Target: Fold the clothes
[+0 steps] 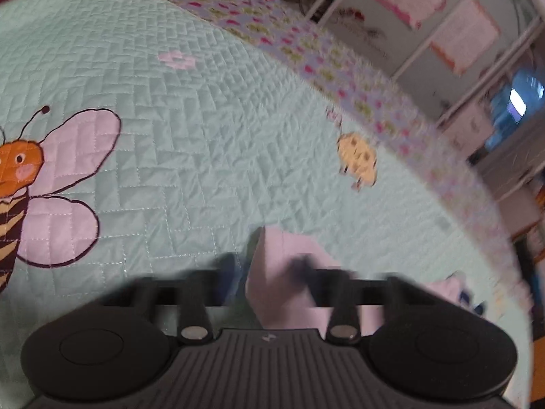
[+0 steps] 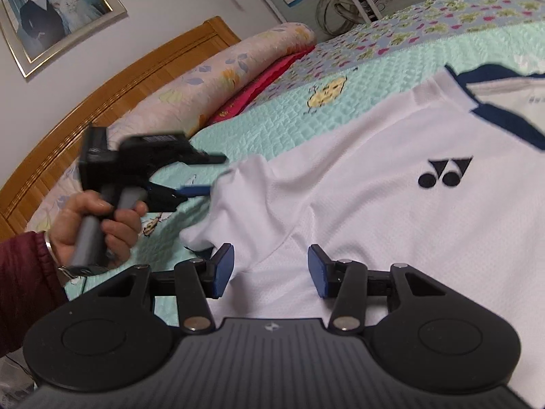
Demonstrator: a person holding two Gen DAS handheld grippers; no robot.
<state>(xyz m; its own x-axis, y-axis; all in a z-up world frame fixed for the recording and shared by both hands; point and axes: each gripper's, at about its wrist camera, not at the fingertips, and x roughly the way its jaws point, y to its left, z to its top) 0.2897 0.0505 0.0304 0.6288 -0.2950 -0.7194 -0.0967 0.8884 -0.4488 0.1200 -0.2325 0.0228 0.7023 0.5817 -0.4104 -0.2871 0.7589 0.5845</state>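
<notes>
The white shirt (image 1: 282,272) appears in the left wrist view as a pale, blurred fold of fabric rising between the fingers of the left gripper (image 1: 269,266). The jaws of this gripper stand apart with the fabric between them; motion blur prevents telling whether they pinch it. Beyond lies the mint quilted bedspread (image 1: 204,136), printed with a bee (image 1: 20,184) at the left edge and bordered by a floral band (image 1: 340,75).

In the right wrist view, the white shirt (image 2: 391,211) lies spread front-up on the bedspread (image 2: 289,92), its navy collar (image 2: 494,116) toward the upper right and a dark logo (image 2: 444,172) on the chest. The right gripper (image 2: 270,271) hovers over the shirt near the sleeve seam, its jaws open, blue pads (image 2: 223,269) wide apart. The left gripper (image 2: 201,173), held by a hand (image 2: 98,225) in a maroon sleeve (image 2: 24,286), meets the raised sleeve edge (image 2: 238,184). A rolled floral pillow (image 2: 221,78) and a wooden headboard (image 2: 102,99) stand behind.
</notes>
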